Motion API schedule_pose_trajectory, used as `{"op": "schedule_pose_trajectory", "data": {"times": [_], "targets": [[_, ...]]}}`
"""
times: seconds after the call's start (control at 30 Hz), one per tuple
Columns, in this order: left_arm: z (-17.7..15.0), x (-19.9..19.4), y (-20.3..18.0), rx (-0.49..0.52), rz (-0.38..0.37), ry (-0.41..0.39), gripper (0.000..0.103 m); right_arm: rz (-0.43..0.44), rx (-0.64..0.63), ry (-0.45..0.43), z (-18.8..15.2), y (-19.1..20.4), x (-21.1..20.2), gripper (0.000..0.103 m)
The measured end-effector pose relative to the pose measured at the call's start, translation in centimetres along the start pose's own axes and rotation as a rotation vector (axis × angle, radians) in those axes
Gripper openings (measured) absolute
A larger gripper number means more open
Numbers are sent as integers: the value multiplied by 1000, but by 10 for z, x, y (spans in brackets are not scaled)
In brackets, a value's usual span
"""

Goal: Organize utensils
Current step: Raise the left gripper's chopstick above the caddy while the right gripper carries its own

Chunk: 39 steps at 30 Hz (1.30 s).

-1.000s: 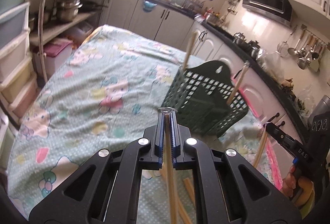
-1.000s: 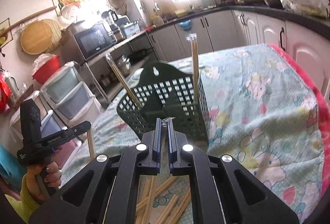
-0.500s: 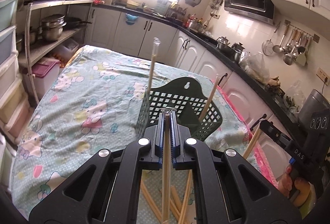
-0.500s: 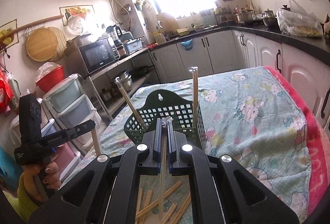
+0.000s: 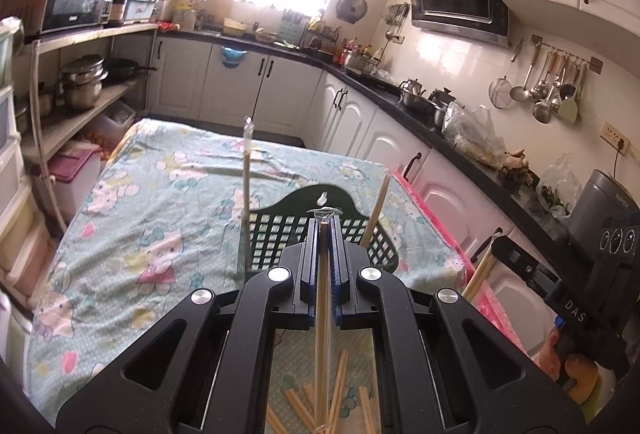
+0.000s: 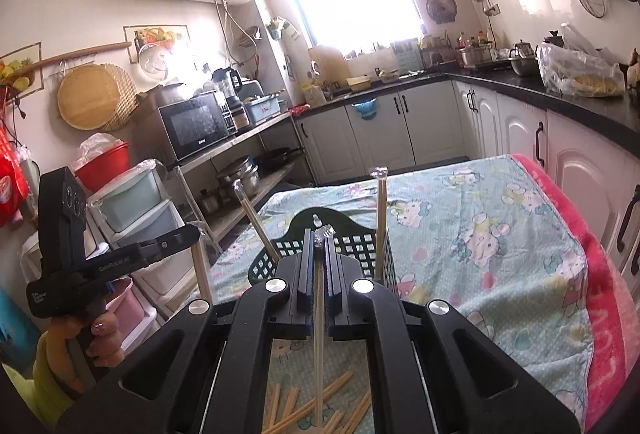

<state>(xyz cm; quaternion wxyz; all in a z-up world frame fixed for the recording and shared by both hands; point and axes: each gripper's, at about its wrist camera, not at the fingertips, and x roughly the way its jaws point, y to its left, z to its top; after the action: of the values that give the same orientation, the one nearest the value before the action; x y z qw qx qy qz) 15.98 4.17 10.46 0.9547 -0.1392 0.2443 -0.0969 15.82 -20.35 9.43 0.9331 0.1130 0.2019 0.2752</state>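
**Over the basket: one chopstick pinched in each of our grippers**

Above the cloth-covered surface (image 5: 132,218), we are holding both tools just short of the dark green slotted basket (image 5: 288,234).

On our left side, the left gripper (image 5: 325,230) is pressing its jaws together on a single wooden chopstick (image 5: 321,314), which is hanging down through them towards the loose chopsticks (image 5: 340,390) lying in a scatter below. Beyond it, two chopsticks are already standing in the basket, one upright at its left corner (image 5: 247,170), one leaning at its right (image 5: 378,202).

On our right side, the right gripper (image 6: 316,238) is likewise pinching one pale chopstick (image 6: 319,334) near its upper end, with more loose sticks (image 6: 316,410) lying underneath.

We are judging these sticks to be light, stiff and smooth, so a grip near one end is leaving the long free end prone to swinging or slipping sideways in the pads. Holding close to the top looks right for lowering the tip into the basket, provided we are keeping each stick near vertical so it is clearing the rim.
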Motion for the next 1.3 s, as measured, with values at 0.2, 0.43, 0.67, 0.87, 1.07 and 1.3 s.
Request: {"op": "schedule_pose_trajectory", "data": {"times": [0.2,0.43,0.67,0.87,1.07,1.3], "targets": [[11,3,-11,30,-3,-12,3,6,-13,-22,10,4,-2,5],[28,4,-23,58,-11,-44,3,16,-33,-59,26,10,-4,5],[45,7,-31,68,-22,-73,3,23,-58,-100,46,15,-3,5],[58,11,-35,68,-27,-95,3,24,-83,-140,66,22,-2,5],[75,14,-42,81,-34,-122,3,19,-101,-172,85,25,-1,5],[97,18,-45,83,-25,-171,3,8,-118,-204,105,30,5,5]]}}
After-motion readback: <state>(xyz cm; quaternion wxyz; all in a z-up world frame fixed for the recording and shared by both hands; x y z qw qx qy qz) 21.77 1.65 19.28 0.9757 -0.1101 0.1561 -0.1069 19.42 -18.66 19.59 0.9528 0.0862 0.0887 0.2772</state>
